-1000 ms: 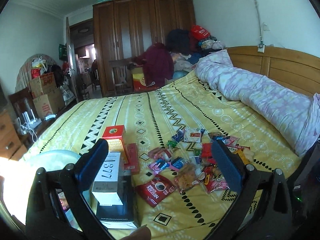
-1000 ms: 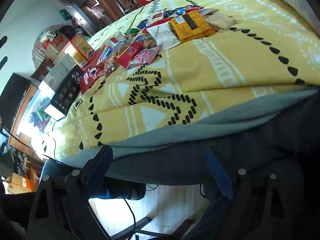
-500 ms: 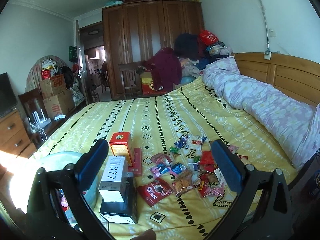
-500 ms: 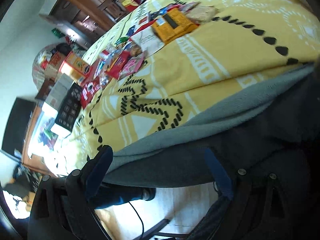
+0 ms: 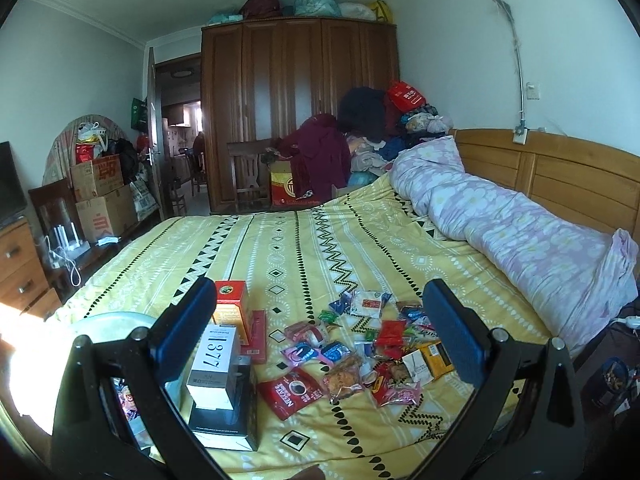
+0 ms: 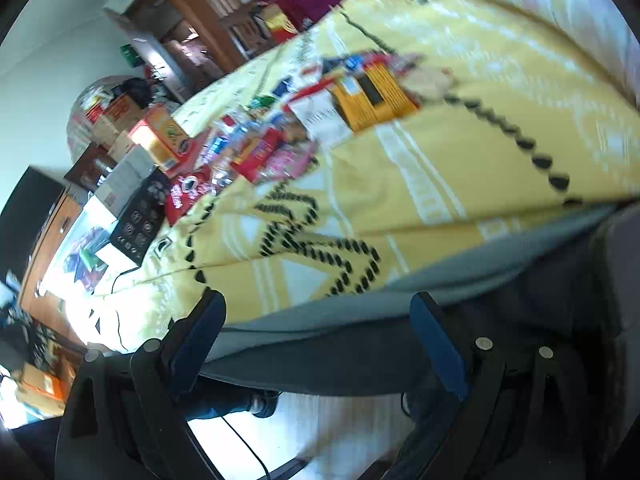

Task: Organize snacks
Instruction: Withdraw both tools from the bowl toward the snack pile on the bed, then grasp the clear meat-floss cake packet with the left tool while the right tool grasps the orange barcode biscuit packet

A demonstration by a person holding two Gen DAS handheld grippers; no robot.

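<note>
On yellow patterned bedspread (image 5: 304, 240), crinkly foil snack packets (image 5: 360, 352), stacked cardboard boxes (image 5: 218, 364), both grippers gaping, empty.

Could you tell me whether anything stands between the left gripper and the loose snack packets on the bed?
Nothing visible does. The left gripper hangs open and empty above the yellow bedspread, and the snack packets lie in plain sight ahead of it. The stacked boxes stand off to the left, clear of that path.

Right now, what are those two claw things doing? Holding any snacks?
Left gripper: open, fingers wide apart, holding nothing.
Right gripper: open, fingers wide apart, holding nothing, off the edge of the bed.
</note>
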